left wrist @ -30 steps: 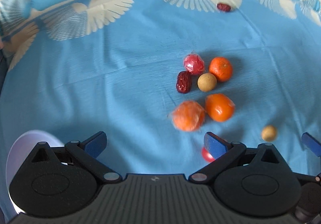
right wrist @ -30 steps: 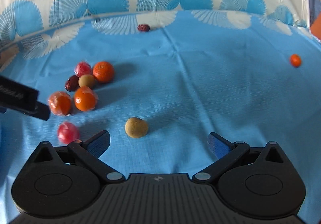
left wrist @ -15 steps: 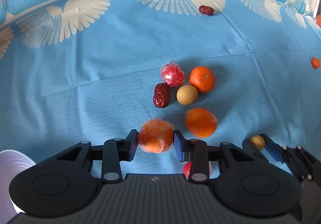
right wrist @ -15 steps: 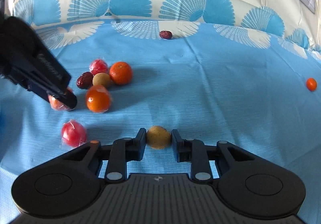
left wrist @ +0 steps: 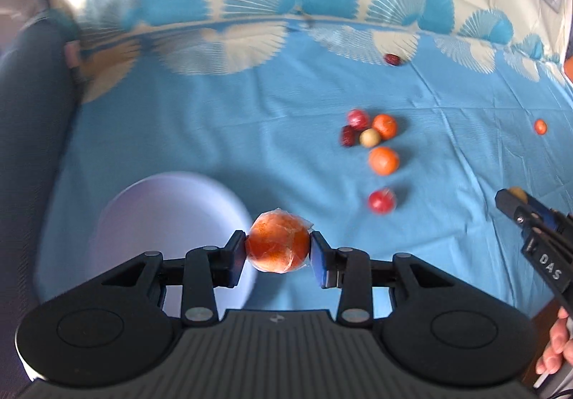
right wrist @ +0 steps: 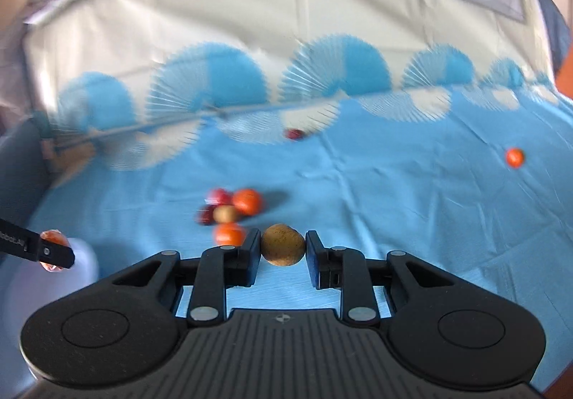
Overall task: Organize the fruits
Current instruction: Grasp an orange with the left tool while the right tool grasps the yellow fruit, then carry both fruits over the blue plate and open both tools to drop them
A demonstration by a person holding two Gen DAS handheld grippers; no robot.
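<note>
i list what i cannot read. white plate (left wrist: 168,220): smeared by motion, near rim hidden behind my left gripper (left wrist: 278,248). fruit cluster (right wrist: 231,211): blurred in the right wrist view, kinds unclear. dark red fruit (left wrist: 392,59) at the cloth's far edge: too small to identify. hand (left wrist: 557,345): cut off by the frame edge.
</note>
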